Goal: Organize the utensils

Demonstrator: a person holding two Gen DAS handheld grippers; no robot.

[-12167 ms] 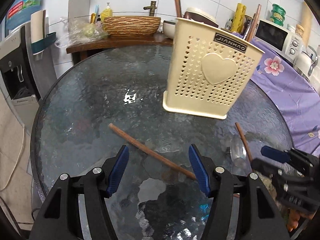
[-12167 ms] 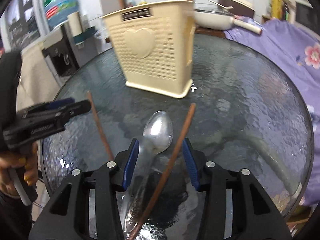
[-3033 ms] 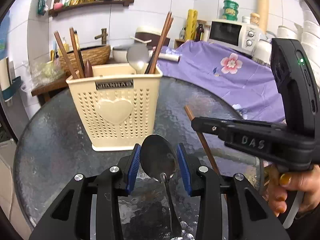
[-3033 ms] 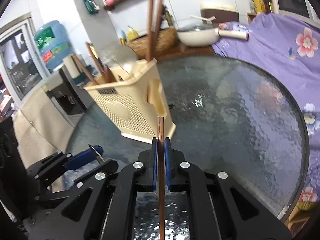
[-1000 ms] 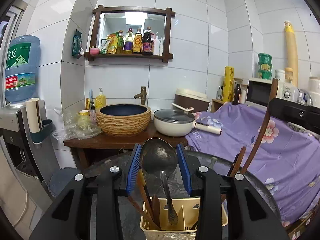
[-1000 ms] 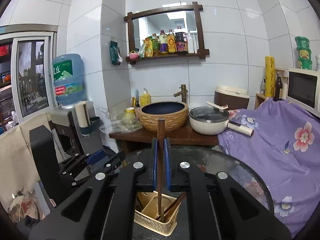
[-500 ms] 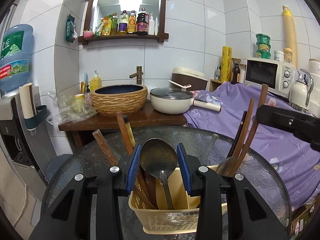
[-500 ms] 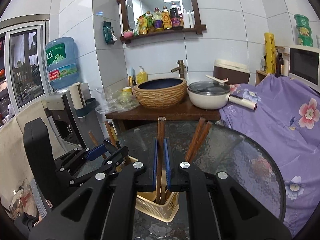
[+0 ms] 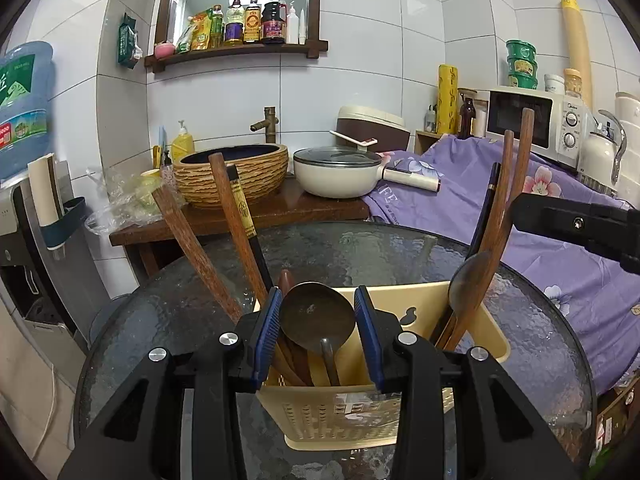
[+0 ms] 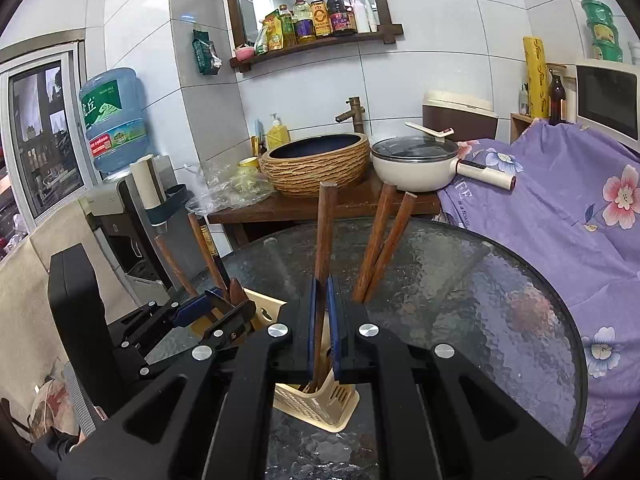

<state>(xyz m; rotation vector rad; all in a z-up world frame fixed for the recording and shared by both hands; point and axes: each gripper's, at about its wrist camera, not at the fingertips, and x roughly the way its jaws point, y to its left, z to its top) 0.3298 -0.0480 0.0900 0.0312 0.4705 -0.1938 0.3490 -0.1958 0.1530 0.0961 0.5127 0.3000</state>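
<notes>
Utensils stand in the cream holder (image 9: 464, 304) on the glass table (image 9: 360, 248). From the left wrist, the left gripper (image 9: 317, 322) clamps a metal spoon (image 9: 317, 317) by its bowl, handle down inside the holder; wooden chopsticks (image 9: 232, 224) lean out of the holder's left end, a wooden spoon (image 9: 466, 288) at its right end

From the right wrist, the right gripper (image 10: 321, 322) pinches one upright chopstick (image 10: 323, 232), its tip inside the holder (image 10: 320, 400); two more chopsticks (image 10: 384, 236) lean just right of it
</notes>
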